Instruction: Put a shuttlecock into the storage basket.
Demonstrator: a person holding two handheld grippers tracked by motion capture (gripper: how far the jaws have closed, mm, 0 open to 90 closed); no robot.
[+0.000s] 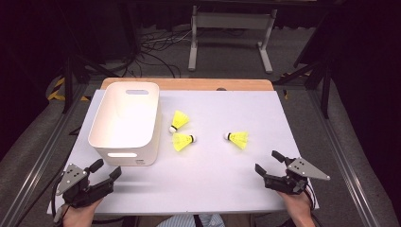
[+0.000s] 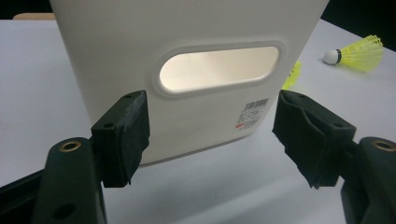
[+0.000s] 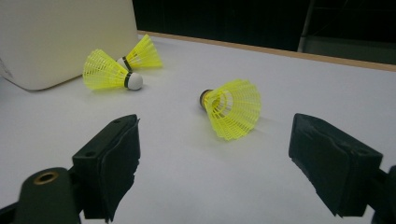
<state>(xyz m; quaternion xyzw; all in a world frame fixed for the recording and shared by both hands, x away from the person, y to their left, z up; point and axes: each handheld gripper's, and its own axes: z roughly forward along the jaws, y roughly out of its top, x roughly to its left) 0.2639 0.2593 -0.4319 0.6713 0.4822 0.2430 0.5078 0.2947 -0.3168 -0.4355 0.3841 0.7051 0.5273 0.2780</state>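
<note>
Three yellow shuttlecocks lie on the white table (image 1: 213, 179). Two lie together by the bin's right side: one (image 1: 180, 120) farther back, one (image 1: 183, 141) nearer. The third shuttlecock (image 1: 237, 139) lies alone to the right, and in the right gripper view it (image 3: 232, 108) rests just ahead of the open jaws. A white plastic bin (image 1: 126, 121) with handle slots stands at the left. My left gripper (image 1: 106, 170) is open near the front left edge, facing the bin's near wall (image 2: 187, 70). My right gripper (image 1: 269, 161) is open at the front right, with nothing between its fingers.
The table's front edge runs just under both hands. A wooden strip (image 1: 189, 83) borders the far edge. Beyond it stand a white metal frame (image 1: 231, 28) and loose cables on the floor. Metal rails flank the table on both sides.
</note>
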